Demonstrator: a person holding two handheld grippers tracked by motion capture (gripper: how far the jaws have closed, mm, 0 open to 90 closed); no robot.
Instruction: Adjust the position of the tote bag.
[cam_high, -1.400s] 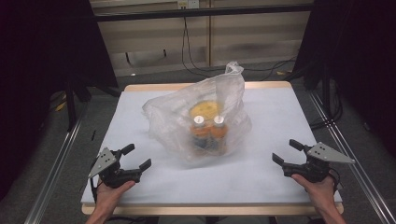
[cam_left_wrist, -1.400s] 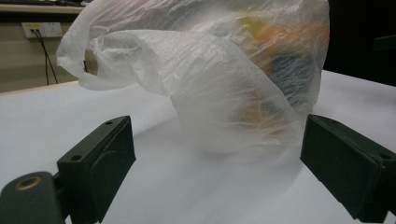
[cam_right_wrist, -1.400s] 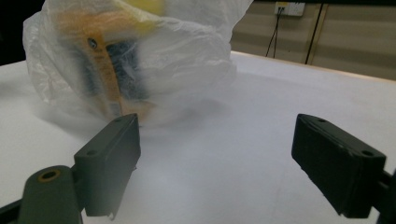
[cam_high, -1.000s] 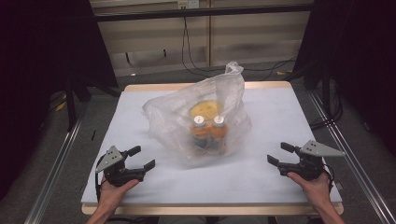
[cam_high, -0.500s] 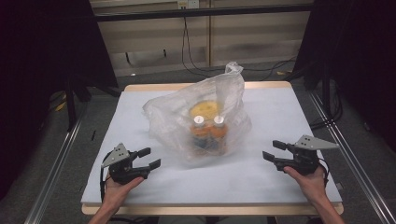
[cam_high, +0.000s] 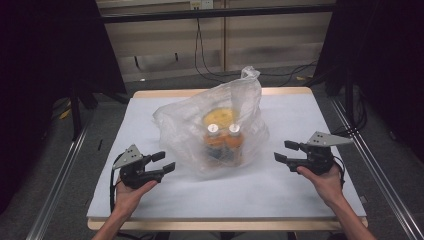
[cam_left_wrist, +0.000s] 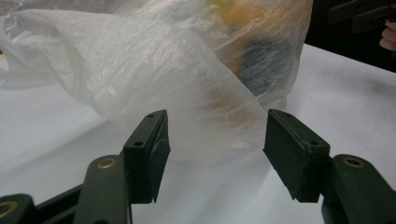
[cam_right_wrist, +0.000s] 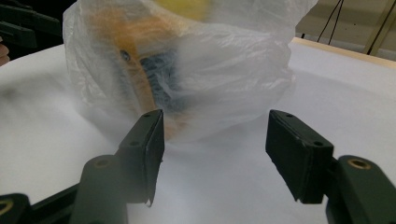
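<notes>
Left gripper (cam_high: 167, 163) sits low at the table's (cam_high: 310, 120) left front, held in the person's left hand (cam_high: 131, 192); jaws have just been closing but stand apart with nothing between them, pointing at the clear plastic bag (cam_high: 190, 130), near it but not touching. The bag stands mid-table, knotted top upright, and holds two orange bottles (cam_high: 225, 142) with white caps side by side and a yellow round item (cam_high: 218, 117) behind them, possibly a lid; the film blurs it. No label text is readable through the plastic. Right gripper (cam_high: 284, 151), in the right hand (cam_high: 327, 182), sits at the bag's right, jaws likewise parted and empty, closing only a little of late. Cables (cam_high: 210, 55) hang behind the table.
</notes>
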